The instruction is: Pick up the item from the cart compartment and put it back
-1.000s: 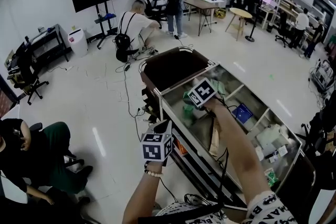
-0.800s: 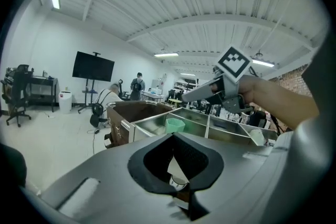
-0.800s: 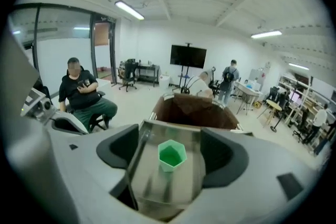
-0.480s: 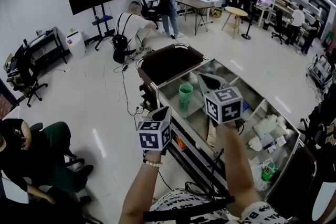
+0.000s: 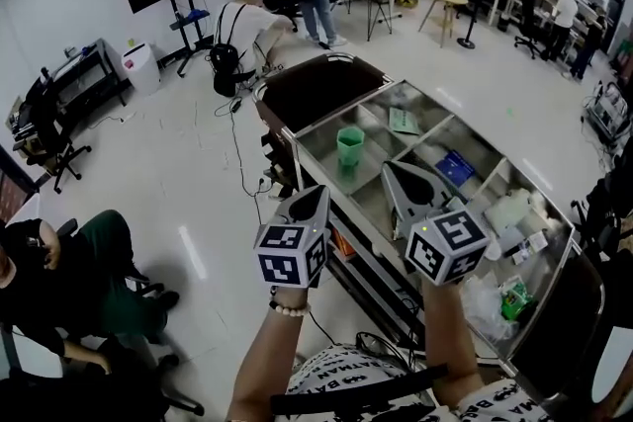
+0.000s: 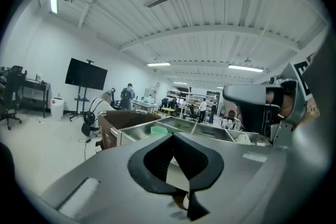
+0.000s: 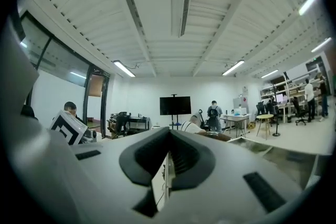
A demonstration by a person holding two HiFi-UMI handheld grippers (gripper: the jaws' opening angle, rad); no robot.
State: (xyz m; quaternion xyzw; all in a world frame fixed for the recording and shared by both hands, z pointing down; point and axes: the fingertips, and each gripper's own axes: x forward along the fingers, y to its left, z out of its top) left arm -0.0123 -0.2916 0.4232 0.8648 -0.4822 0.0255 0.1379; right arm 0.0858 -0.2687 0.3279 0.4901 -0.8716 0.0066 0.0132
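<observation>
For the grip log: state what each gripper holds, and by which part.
Nothing is held. The left gripper and right gripper both have jaws shut and empty; the cup stands alone in the cart.

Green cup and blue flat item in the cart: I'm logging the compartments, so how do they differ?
The green cup stands upright; the blue flat item lies flat. The green cup is a tall, open-topped shape; the blue flat item is a thin rectangle. The green cup is in the compartment beside the dark brown bin; the blue flat item is in another compartment, further right. Both sit inside the cart's metal compartments.
</observation>
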